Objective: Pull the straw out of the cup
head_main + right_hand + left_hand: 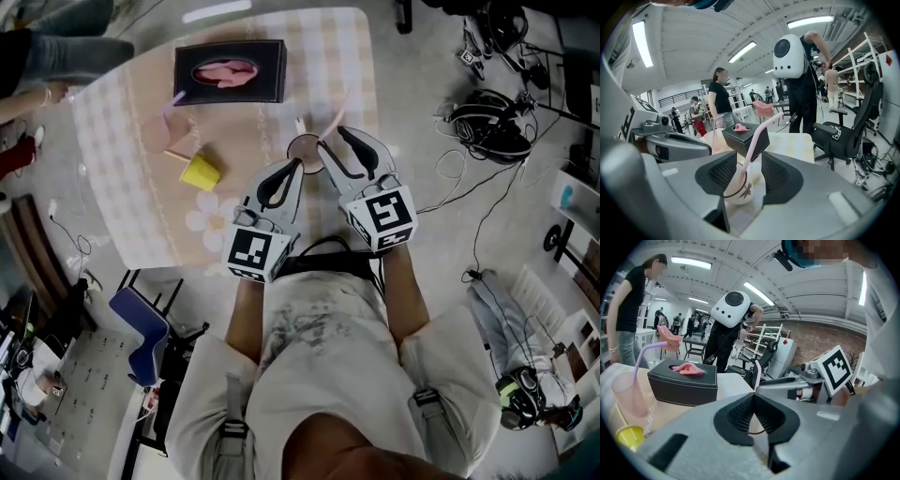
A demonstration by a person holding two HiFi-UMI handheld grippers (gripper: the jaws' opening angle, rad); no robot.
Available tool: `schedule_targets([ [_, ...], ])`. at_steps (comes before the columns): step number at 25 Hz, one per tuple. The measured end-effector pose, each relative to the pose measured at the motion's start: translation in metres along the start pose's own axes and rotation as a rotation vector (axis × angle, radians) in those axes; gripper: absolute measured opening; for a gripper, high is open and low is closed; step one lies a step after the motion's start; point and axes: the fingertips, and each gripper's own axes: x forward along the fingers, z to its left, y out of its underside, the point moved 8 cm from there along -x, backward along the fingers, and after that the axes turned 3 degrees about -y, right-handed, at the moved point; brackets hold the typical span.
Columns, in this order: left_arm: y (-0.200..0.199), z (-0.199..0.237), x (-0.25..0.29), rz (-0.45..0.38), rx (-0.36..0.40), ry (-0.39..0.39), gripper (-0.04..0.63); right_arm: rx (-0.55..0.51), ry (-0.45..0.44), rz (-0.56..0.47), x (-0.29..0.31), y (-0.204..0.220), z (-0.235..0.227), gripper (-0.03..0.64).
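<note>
Straw (752,147): pink, leaning in the cup (737,190), by the table's (122,112) near edge.
Right gripper (749,161): jaws apart around cup and straw.
Left gripper (753,397): jaws together, holding nothing, beside the cup.

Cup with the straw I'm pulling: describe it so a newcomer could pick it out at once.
On the table with the pale checked cloth, look at the near edge, on the person's side of the black tissue box. Just ahead of the open right gripper stands a small cream cup with a dark rim band. Its bent straw is pink, unlike the purple straw in the clear plastic cup.
</note>
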Motion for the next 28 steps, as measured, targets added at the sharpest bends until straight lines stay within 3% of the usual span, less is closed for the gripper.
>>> schedule_targets([
  [28,0.008,0.003,-0.004,0.011,-0.013,-0.014,-0.003,0.006,-0.018,-0.011,0.018,0.001,-0.003,0.106],
])
